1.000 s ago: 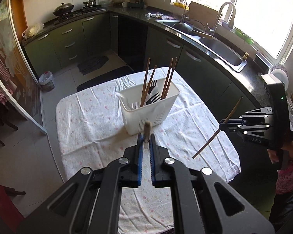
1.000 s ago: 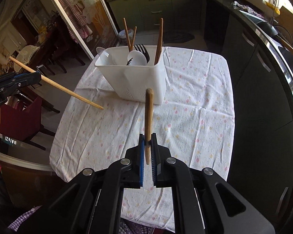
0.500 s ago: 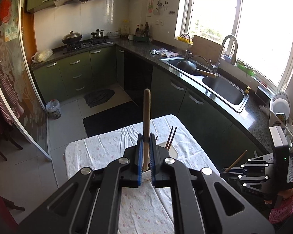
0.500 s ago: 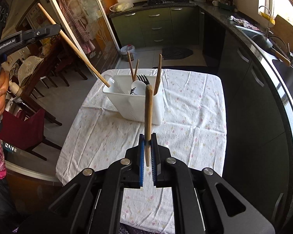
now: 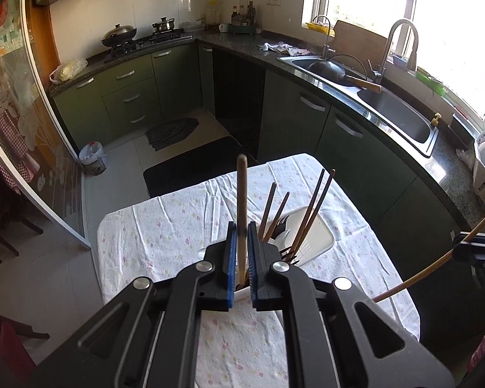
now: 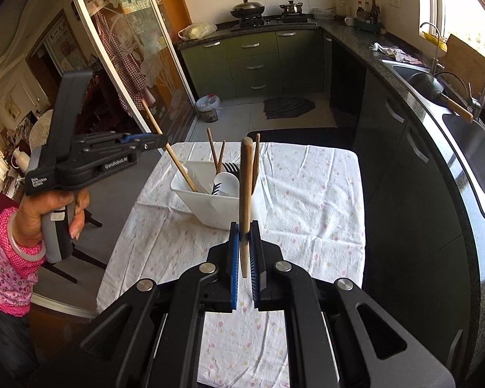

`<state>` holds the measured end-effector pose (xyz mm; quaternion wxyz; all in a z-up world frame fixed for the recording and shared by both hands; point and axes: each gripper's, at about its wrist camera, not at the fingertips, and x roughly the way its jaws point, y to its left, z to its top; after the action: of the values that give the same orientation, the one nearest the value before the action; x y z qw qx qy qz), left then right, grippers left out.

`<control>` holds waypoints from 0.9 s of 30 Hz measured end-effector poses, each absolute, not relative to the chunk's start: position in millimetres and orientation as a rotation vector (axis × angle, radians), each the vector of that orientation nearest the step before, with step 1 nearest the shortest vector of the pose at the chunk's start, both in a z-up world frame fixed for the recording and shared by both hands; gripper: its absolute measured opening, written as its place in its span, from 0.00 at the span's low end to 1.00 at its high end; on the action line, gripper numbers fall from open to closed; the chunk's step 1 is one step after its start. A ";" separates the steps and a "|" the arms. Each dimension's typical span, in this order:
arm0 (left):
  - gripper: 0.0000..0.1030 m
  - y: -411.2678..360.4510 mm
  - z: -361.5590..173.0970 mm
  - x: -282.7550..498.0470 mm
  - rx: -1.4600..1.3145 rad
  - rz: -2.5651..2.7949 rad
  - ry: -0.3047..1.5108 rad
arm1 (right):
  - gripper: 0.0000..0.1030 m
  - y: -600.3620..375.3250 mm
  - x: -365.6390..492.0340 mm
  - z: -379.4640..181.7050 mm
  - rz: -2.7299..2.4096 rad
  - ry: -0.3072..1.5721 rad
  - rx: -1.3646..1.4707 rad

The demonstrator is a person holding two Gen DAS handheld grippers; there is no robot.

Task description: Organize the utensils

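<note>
A white utensil holder stands on the cloth-covered table. It holds several chopsticks, black forks and a white spoon. My left gripper is shut on a wooden chopstick. In the right wrist view that chopstick slants down with its lower end inside the holder's left compartment, and the left gripper sits above the holder's left side. My right gripper is shut on another wooden chopstick, held upright in front of the holder. The holder also shows in the left wrist view.
Green kitchen cabinets and a dark counter with a sink run along the right. A stove with pots is at the back. A glass sliding door and chairs stand to the left. A bin is on the floor.
My left gripper has come down and in over the holder, and its chopstick tip now sits inside the left compartment. My right gripper has moved closer to the holder with its chopstick.
</note>
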<state>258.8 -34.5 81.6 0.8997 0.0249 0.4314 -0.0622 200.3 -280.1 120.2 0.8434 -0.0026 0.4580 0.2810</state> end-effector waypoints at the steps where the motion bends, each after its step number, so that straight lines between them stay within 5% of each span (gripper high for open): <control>1: 0.13 -34.3 76.6 259.7 0.048 -0.131 0.900 | 0.07 -279.3 202.3 125.0 0.593 0.959 -0.003; 4: 0.38 -31.6 68.7 257.3 0.030 -0.142 0.897 | 0.07 -274.5 208.0 141.4 0.590 0.925 0.004; 7: 0.51 -29.9 71.4 247.9 0.022 -0.158 0.859 | 0.07 -269.8 214.6 161.3 0.587 0.878 0.017; 16: 0.67 -31.3 78.9 206.8 0.006 -0.180 0.772 | 0.07 -238.4 251.8 186.2 0.552 0.789 0.033; 27: 0.75 -40.0 64.5 158.3 0.056 -0.192 0.654 | 0.07 -196.2 292.1 94.2 0.515 0.889 -0.020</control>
<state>158.3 -40.0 64.5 0.9422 0.0272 0.3205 -0.0939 292.1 -196.2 94.2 0.8708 -0.0098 0.4254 0.2463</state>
